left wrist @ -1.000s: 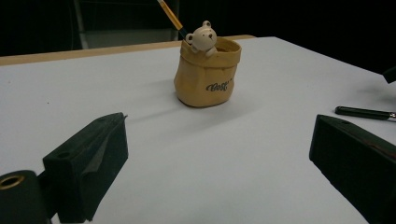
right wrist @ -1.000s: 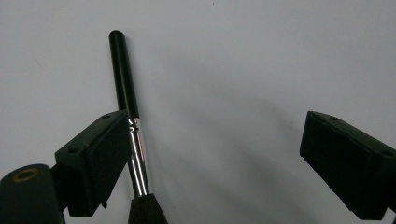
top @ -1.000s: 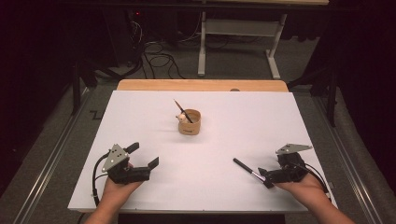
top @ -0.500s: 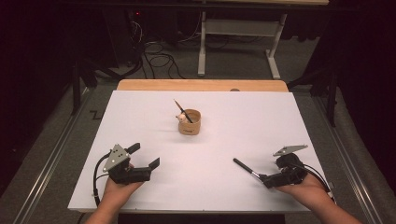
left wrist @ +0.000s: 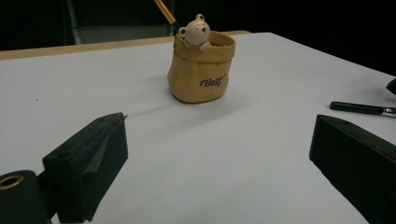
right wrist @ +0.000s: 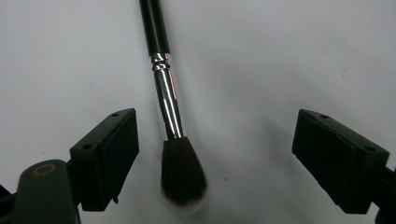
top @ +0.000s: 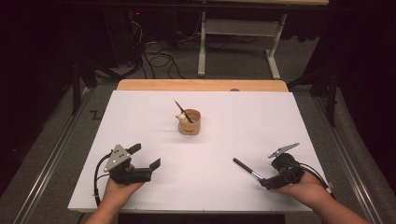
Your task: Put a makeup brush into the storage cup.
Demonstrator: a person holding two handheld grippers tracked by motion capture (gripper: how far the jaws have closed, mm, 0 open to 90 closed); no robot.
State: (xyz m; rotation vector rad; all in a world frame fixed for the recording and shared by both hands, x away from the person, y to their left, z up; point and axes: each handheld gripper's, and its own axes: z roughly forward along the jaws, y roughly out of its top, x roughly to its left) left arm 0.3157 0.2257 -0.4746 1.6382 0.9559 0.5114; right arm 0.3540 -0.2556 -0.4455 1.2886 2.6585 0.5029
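Our right gripper [right wrist: 215, 154] stands with its jaws wide and has just been closing them a little, the pads not touching the makeup brush [right wrist: 170, 116] that lies flat on the white table [top: 224, 126] between them, bristles toward us, nearer one jaw. Our left gripper [left wrist: 219, 163] hovers open with nothing between its jaws. Farther out, mid-table, stands the tan bear-trimmed pot [top: 189, 122], a pencil [top: 183, 111] leaning in it, well apart from both grippers.

A cup [top: 189, 123] stands mid-surface [top: 233, 121] with a pencil [top: 179, 106] in it; a brush [top: 247, 169] lies near the front right.
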